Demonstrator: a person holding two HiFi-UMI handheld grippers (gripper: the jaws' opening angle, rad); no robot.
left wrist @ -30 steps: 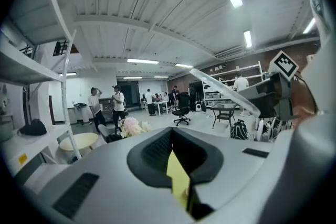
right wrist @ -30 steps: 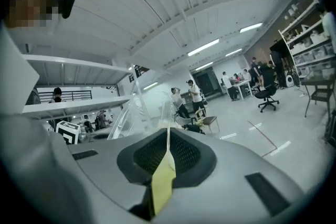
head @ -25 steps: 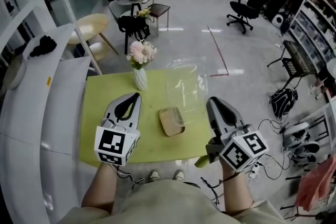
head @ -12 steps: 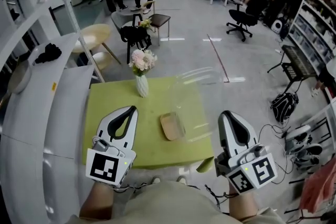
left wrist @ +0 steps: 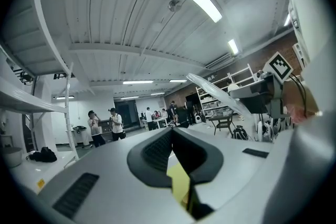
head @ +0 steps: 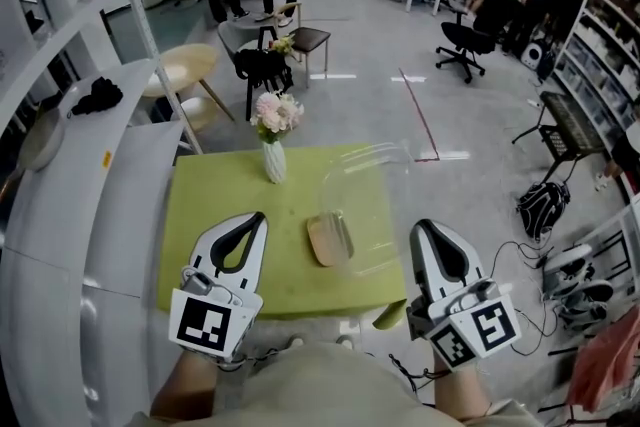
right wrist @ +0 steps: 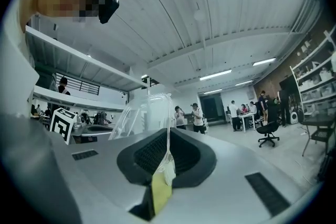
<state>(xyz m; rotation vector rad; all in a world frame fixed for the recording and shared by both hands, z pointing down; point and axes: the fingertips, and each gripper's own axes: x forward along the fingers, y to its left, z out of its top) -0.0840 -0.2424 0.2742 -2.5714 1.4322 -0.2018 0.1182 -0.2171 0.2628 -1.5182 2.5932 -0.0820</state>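
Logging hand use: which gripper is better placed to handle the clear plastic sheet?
Right, probably: the right gripper is shut on the clear plastic sheet, which lies on its side; the left gripper holds only yellow-green cloth.

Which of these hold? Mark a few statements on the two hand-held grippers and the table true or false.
1. The right hand-held gripper is shut on a clear plastic bag. True.
2. A white vase of pink flowers stands on the yellow-green square table. True.
3. The left hand-held gripper grips the vase. False: its jaws are together with nothing between them, and it is apart from the vase.
4. The flat tan dish lies on the grey floor. False: the dish lies on the table.
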